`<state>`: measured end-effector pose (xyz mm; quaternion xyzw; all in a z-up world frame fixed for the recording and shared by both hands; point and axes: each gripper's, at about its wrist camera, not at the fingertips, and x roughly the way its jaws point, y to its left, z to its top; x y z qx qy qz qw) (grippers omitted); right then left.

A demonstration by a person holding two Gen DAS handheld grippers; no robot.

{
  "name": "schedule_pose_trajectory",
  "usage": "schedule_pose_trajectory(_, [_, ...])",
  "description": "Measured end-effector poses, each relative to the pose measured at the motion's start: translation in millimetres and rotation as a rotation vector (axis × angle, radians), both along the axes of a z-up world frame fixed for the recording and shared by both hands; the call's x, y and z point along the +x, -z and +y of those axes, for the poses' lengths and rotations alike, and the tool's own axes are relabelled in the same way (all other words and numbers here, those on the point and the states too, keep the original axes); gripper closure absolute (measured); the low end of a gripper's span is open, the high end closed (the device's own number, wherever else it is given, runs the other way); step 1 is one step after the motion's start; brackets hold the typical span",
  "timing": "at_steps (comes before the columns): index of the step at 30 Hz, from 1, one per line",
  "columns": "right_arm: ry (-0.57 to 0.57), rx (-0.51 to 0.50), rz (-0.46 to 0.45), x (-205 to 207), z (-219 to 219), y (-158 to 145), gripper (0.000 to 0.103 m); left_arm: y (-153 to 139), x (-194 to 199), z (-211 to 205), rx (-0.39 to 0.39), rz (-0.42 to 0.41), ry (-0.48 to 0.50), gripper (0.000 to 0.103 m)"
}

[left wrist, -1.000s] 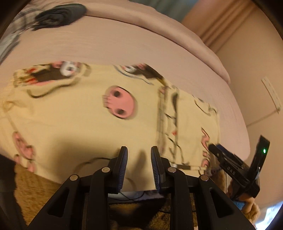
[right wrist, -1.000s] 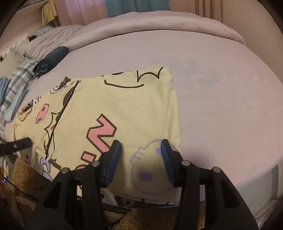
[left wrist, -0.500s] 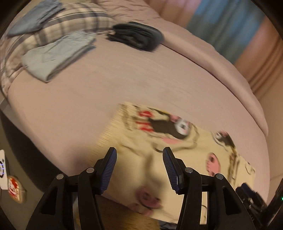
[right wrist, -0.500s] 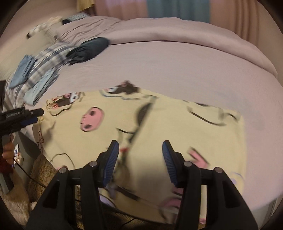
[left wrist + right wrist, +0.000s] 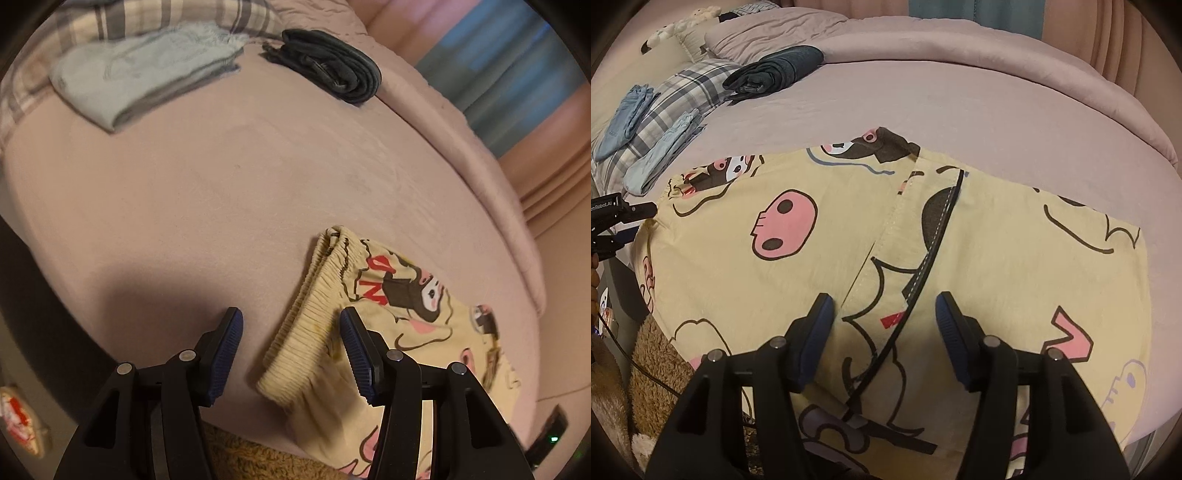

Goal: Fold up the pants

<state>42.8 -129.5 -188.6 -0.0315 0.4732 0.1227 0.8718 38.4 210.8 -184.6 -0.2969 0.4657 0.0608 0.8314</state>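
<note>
Pants [image 5: 820, 266], pale yellow with cartoon print, lie flat on the pink bed sheet [image 5: 221, 192], already doubled leg over leg, near edge draped over the bed's side. Long axis runs left to right across your front, waistband at the left end.

Left gripper [image 5: 291, 354]: jaws wide, just been opening, nothing pinched. The gathered waistband [image 5: 314, 314] sits between its fingers in view, near corner just ahead of the tips, the rest running up and away to the right. Whether the pads touch cloth, cannot tell; they do not press.

Right gripper [image 5: 884, 332]: jaws wide too, just been opening, empty. It hovers over the mid-length of the pants, above the dark piped seam [image 5: 934, 236]. Hem end lies well off to its right.

Judgement: your left hand is the nearer one to the waistband, so the next fold likely turns on it gripping that end and carrying it rightward along the long axis. The right hand is placed to pin the middle.

Further back, well apart from the pants: folded light-blue jeans [image 5: 140, 77] on a plaid blanket [image 5: 690, 92], a rolled dark garment [image 5: 332, 70] beside them, pillows and curtain beyond. Nothing lies in the fold's path. A brown shaggy rug [image 5: 653, 369] shows below the bed's edge.
</note>
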Motion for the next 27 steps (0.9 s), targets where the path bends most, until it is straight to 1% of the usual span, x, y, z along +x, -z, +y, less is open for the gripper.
schedule_pose_trajectory(3, [0.007,-0.009,0.005,2.3,3.9,-0.3,0.045,3.4,1.4,3.4,-0.033,-0.031,0.023,0.043])
schedule_pose_trajectory(4, [0.008,-0.011,0.006,1.7,3.7,-0.8,0.045,4.1,2.6,2.9,-0.037,-0.04,0.039,0.04])
schedule_pose_trajectory(6, [0.012,-0.01,0.006,1.2,3.4,-0.9,0.045,4.9,4.9,1.5,-0.038,-0.049,0.056,0.038])
schedule_pose_trajectory(11, [0.019,-0.007,0.002,-0.1,2.8,-0.3,0.045,5.3,12.0,-8.7,0.003,-0.043,0.104,0.038])
schedule_pose_trajectory(12, [0.021,-0.006,0.001,-1.0,1.8,-0.1,0.045,6.1,12.4,-10.5,0.007,-0.045,0.104,0.044])
schedule_pose_trajectory(13, [0.022,-0.006,0.0,-1.0,2.0,0.0,0.045,6.9,12.5,-11.5,0.008,-0.047,0.101,0.063])
schedule_pose_trajectory(14, [0.021,-0.006,-0.002,-1.0,2.7,0.1,0.045,8.5,12.6,-12.7,-0.003,-0.043,0.099,0.073])
schedule_pose_trajectory(15, [0.02,-0.006,-0.002,-1.4,2.1,0.2,0.045,10.4,12.7,-14.1,-0.012,-0.035,0.094,0.076])
schedule_pose_trajectory(18, [0.018,-0.005,-0.002,-0.8,1.2,0.2,0.044,4.7,8.6,-22.0,0.019,-0.042,0.076,0.081])
schedule_pose_trajectory(20, [0.019,0.002,-0.002,-1.0,0.6,-0.3,0.044,-3.6,5.5,-28.1,0.018,-0.055,0.076,0.082])
schedule_pose_trajectory(22, [0.02,0.018,0.002,-1.3,-1.5,-1.9,0.044,-18.4,1.3,-36.5,0.016,-0.089,0.09,0.083])
schedule_pose_trajectory(24, [0.027,0.052,0.013,-0.9,-6.8,-4.7,0.045,-37.3,-3.0,-46.2,-0.014,-0.137,0.113,0.084])
schedule_pose_trajectory(26, [0.043,0.096,0.024,-0.1,-13.7,-8.9,0.046,-56.3,-5.7,-61.0,-0.037,-0.176,0.152,0.084])
schedule_pose_trajectory(27, [0.053,0.115,0.028,0.5,-17.0,-10.7,0.046,-65.0,-6.8,-70.7,-0.034,-0.195,0.184,0.084])
